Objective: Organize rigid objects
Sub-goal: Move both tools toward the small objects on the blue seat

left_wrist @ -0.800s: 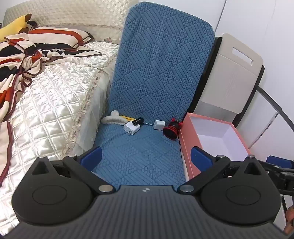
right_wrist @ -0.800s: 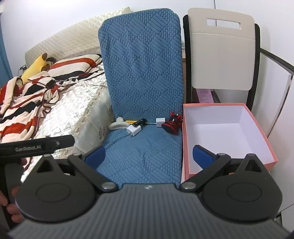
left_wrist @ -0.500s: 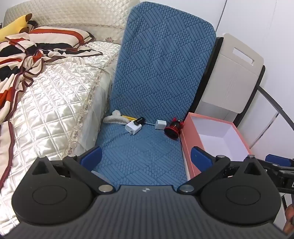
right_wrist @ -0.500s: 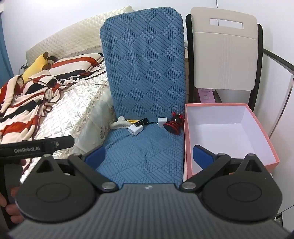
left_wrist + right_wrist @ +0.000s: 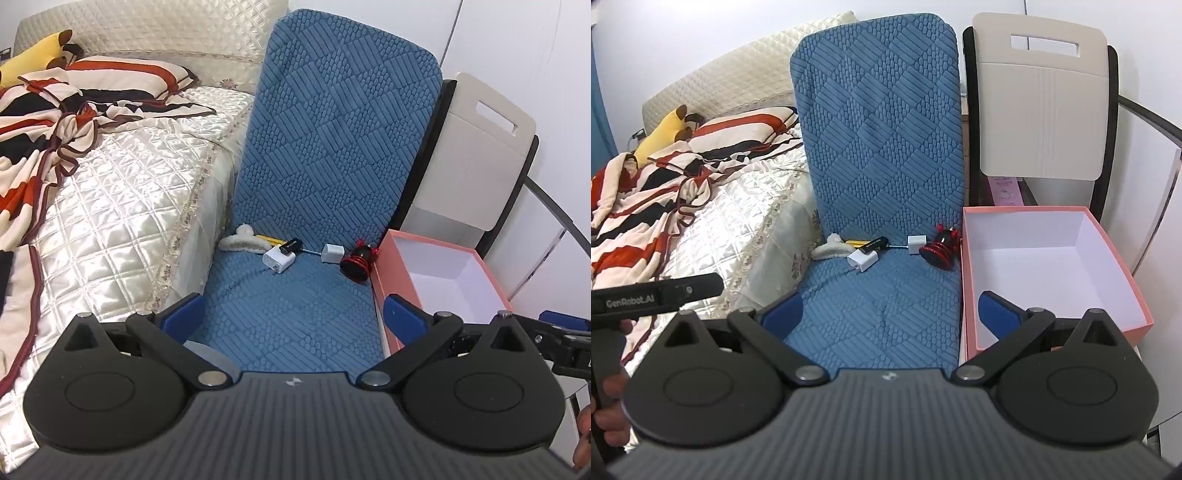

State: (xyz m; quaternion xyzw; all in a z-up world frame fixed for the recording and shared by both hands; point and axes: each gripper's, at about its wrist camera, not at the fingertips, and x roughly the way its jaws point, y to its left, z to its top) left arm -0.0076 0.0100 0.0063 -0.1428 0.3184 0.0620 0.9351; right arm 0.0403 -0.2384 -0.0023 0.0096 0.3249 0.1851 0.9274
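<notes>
Blue seat: two white chargers, one red toy; one pink box; both grippers spread apart.

The left gripper hovers level with its blue-padded fingers spread wide, gripping nothing. The right gripper hangs alongside it, fingers equally wide apart and unladen.

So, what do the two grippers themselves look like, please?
Both look alike. The left gripper and right gripper each have blue finger pads on black linkage arms with silver pivot pins, two round black discs, and a ribbed dark grey body with a small white logo. The left gripper's side reads "GenRobot.AI" in white.
</notes>
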